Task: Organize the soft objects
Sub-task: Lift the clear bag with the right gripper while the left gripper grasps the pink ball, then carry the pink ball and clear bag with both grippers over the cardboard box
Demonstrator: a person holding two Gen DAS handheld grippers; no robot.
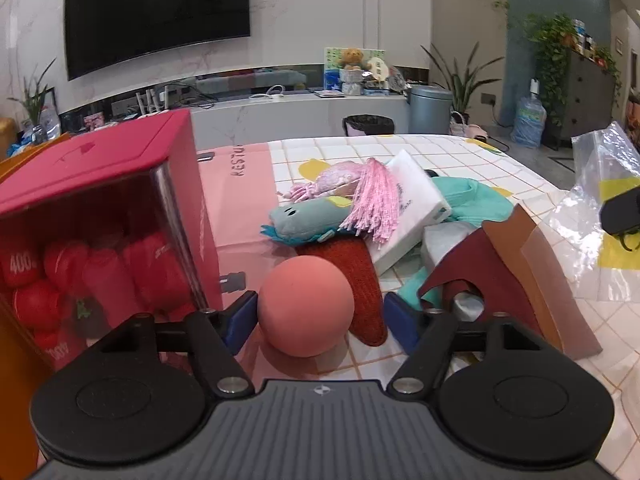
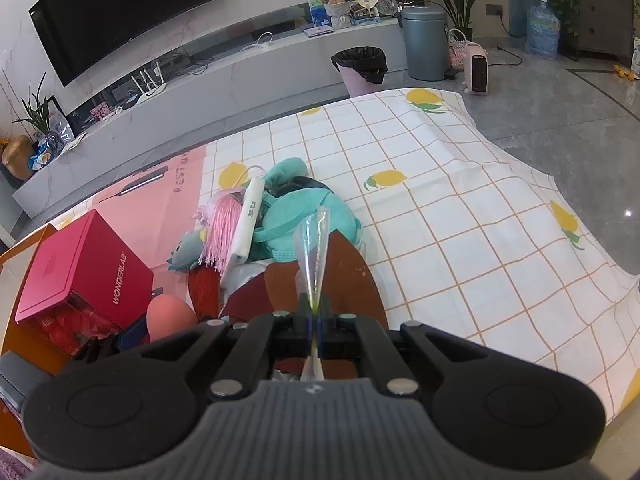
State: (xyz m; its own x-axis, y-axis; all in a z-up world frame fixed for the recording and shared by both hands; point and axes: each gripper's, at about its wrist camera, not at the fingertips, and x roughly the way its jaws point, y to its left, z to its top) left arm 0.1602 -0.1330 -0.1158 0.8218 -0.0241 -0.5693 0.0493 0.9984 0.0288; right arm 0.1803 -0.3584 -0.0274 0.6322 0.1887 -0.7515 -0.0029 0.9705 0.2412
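Left gripper (image 1: 316,316) low over the table (image 1: 460,152), fingers apart either side of a salmon ball (image 1: 306,306); contact unclear. Ball sits beside the red box (image 1: 100,168), before the plush pile (image 1: 340,208). Right gripper (image 2: 314,316) fingers together, clamped on a clear plastic bag (image 2: 312,248)

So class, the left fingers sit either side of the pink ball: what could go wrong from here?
1. The pink ball is round, so it may roll off or squirt out of the left gripper.
2. The red box stands close beside one finger, which may bump it.
3. The clear bag pinched in the right gripper could slip.
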